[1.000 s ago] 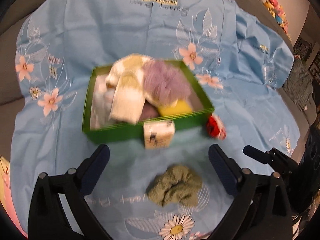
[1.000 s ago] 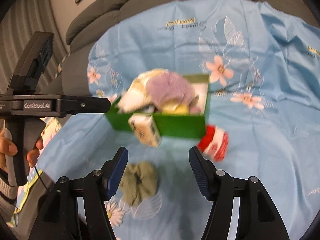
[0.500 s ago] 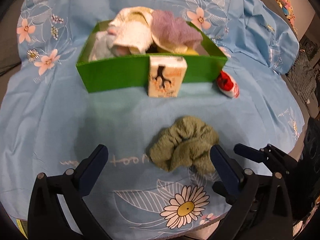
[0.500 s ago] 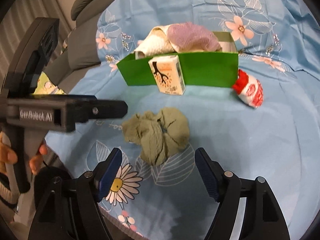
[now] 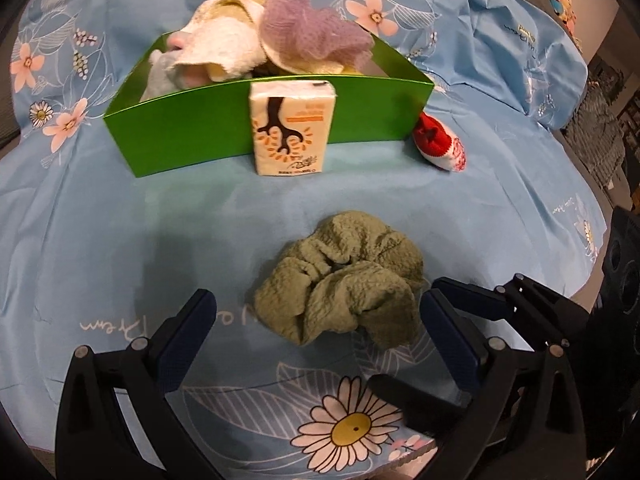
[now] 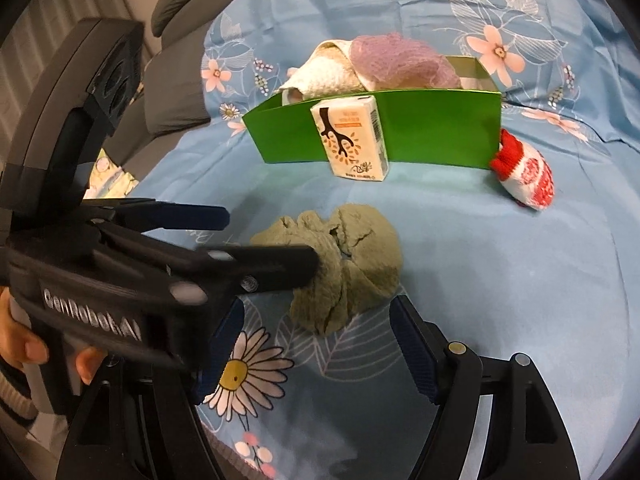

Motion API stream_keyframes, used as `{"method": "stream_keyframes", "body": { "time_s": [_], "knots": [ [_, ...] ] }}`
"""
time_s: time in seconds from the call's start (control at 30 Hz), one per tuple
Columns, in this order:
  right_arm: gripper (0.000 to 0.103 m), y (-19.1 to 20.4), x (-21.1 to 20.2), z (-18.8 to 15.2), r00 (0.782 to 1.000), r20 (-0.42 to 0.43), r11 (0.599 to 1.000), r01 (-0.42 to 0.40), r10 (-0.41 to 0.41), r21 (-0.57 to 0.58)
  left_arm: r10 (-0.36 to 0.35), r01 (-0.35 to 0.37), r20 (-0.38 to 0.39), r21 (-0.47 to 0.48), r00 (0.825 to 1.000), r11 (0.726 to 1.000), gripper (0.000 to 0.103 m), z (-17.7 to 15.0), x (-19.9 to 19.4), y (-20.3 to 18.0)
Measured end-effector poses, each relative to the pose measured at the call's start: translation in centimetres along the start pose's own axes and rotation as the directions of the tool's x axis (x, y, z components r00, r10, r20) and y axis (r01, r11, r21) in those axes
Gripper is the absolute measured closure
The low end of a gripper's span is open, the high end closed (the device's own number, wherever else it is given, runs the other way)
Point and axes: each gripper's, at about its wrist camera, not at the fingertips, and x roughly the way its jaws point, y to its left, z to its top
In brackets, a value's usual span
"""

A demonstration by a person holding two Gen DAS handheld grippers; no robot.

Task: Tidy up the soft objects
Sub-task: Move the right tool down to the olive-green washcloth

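Note:
A crumpled olive-green cloth (image 5: 344, 276) (image 6: 340, 268) lies on the blue flowered sheet. My left gripper (image 5: 316, 320) is open, its fingers either side of the cloth's near edge. In the right wrist view the left gripper's finger (image 6: 256, 272) touches the cloth's left side. My right gripper (image 6: 316, 344) is open and empty, just behind the cloth. A green box (image 5: 192, 128) (image 6: 440, 128) holds a white towel (image 5: 216, 48) and a purple mesh puff (image 5: 312, 36). A tissue pack (image 5: 290, 128) (image 6: 352, 140) leans on the box front. A red-and-white knitted sock (image 5: 440, 144) (image 6: 524, 168) lies at its right corner.
The blue sheet (image 5: 100, 240) covers a grey sofa (image 6: 172, 92). Its front edge falls off just below the daisy print (image 5: 352, 432). Dark shelving (image 5: 600, 120) stands at the far right.
Both grippers have moved down and forward to the green cloth. The left gripper's fingers now flank it. The box and its contents have not moved.

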Motion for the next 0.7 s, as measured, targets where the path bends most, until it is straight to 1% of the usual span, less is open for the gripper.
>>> {"method": "stream_keyframes", "body": {
  "time_s": [0.4, 0.63, 0.7],
  "knots": [
    [0.027, -0.3, 0.9, 0.2, 0.999, 0.002, 0.999, -0.032, 0.032, 0.005, 0.01, -0.01, -0.011, 0.028, 1.0, 1.0, 0.001, 0.6, 1.3, -0.8],
    [0.027, -0.1, 1.2, 0.2, 0.999, 0.0, 0.999, -0.052, 0.052, 0.007, -0.01, 0.011, -0.019, 0.031, 1.0, 0.999, 0.003, 0.8, 1.8, -0.9],
    [0.027, -0.2, 1.2, 0.2, 0.998, 0.006, 0.998, -0.061, 0.061, 0.017, -0.011, 0.012, -0.026, 0.04, 1.0, 0.999, 0.005, 0.7, 2.0, -1.1]
  ]
}}
